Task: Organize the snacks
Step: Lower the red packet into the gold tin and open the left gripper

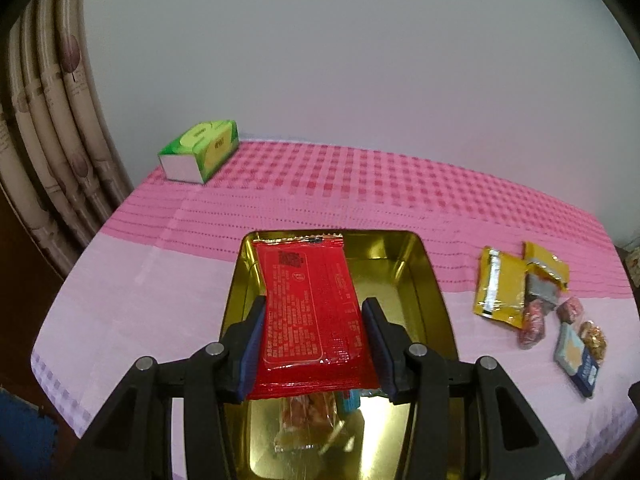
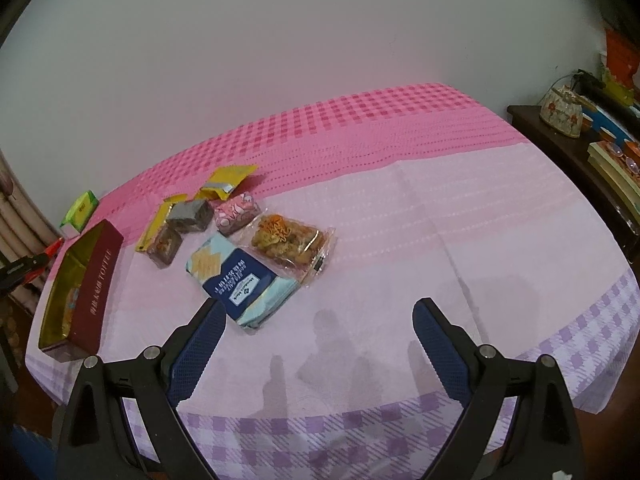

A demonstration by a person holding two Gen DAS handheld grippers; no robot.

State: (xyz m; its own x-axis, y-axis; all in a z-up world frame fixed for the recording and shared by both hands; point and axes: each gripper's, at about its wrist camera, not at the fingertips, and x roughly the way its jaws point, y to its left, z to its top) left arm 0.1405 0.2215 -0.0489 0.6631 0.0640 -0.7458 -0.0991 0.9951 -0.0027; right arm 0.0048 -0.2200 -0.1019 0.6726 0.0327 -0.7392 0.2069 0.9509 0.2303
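Left gripper (image 1: 314, 344) clamps a red packet (image 1: 310, 312) above the gold tin (image 1: 436, 292); right gripper (image 2: 316, 344) hangs wide apart, empty, near a blue packet (image 2: 244, 284).

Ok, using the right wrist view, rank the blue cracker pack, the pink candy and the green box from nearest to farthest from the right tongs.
1. Blue cracker pack, just beyond the right tongs, toward their left finger.
2. Pink candy, farther back in the snack cluster.
3. Green box, far left, near the wall.

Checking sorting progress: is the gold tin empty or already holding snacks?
Holding snacks: at least one clear-wrapped snack lies on the gold tin floor, below the red packet gripped by the left claw.
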